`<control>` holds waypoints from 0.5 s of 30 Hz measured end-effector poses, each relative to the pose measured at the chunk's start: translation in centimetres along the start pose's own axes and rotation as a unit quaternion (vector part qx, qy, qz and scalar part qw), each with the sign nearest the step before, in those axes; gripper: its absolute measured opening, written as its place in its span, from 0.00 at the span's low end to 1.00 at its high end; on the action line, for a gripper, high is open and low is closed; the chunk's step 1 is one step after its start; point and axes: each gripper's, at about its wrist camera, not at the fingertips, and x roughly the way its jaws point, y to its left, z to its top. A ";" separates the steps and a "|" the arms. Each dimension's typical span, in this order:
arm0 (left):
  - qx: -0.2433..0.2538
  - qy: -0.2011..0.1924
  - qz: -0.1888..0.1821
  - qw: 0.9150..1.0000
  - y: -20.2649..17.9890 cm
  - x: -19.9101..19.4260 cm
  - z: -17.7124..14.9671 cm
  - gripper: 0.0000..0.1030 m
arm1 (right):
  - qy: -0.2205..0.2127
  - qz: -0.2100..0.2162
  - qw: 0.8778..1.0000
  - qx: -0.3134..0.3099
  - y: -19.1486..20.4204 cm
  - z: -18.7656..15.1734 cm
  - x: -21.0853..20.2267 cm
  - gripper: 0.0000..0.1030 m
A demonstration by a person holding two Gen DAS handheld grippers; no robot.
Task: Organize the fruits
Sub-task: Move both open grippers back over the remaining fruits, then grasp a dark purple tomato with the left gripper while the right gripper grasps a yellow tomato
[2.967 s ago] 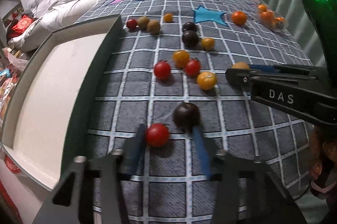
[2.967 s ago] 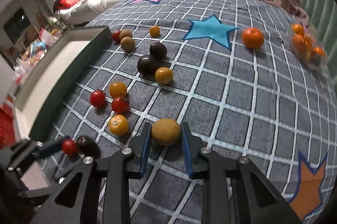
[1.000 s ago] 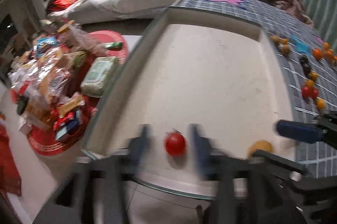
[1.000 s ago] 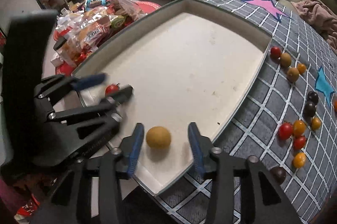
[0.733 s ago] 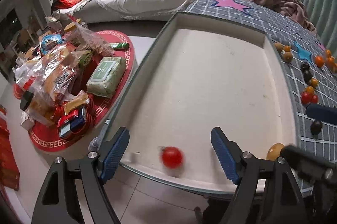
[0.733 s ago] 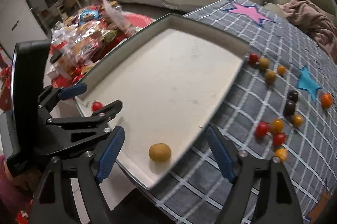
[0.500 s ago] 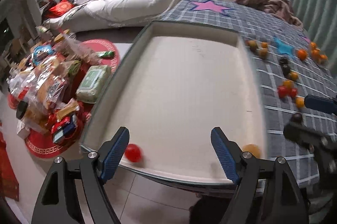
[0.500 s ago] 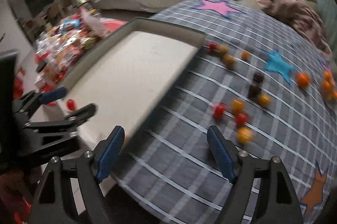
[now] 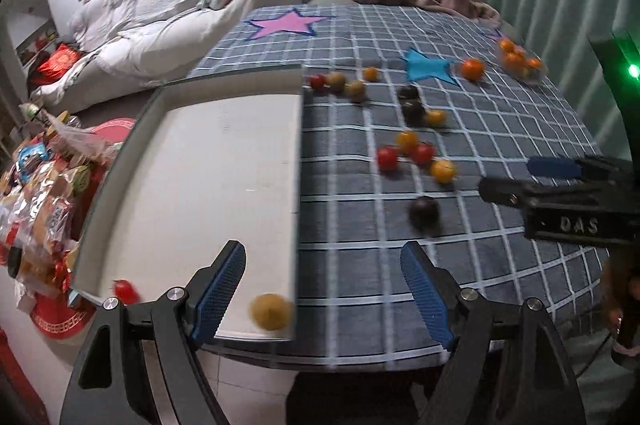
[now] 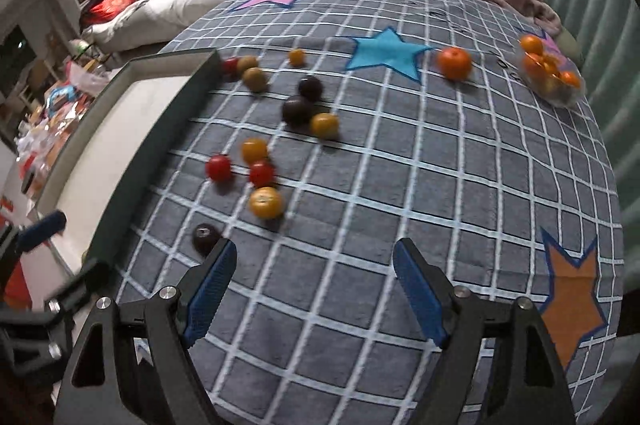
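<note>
left wrist view: the left gripper (image 9: 324,289) stands wide with nothing between its blue-padded fingers (image 9: 218,289). the shallow white tray with a dark rim (image 9: 224,161) runs ahead of the left finger. two fruits already lie at the tray's near edge: a small red round tomato (image 9: 125,291) outside the left finger, and a round yellow-brown fruit (image 9: 271,311) between the fingers, below the pads and untouched. a dark purple round fruit (image 9: 424,212) lies on the grey checked cloth (image 9: 460,265) ahead of the right finger.

right wrist view: the right gripper (image 10: 314,287) has just been opening; its fingers are wide and bracket only bare cloth. the dark purple fruit sits just ahead of its left fingertip; a yellow-orange round fruit (image 10: 266,202) lies further ahead, with two more red tomatoes and an orange one beyond it.

judged step: return for the next pair of fruits. procedure:
- assign one fruit per gripper, so that the fingers do not cross.
- centre each fruit between the pads before closing; an off-centre pad is likely to roll it away.
- descend until the pads straddle the fruit's widest part.
- close gently; soft skins may split.
</note>
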 end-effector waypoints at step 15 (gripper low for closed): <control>0.002 0.037 0.008 0.999 -4.7 4.6 0.6 0.79 | 0.000 0.001 1.000 0.024 -2.6 2.4 3.1 0.81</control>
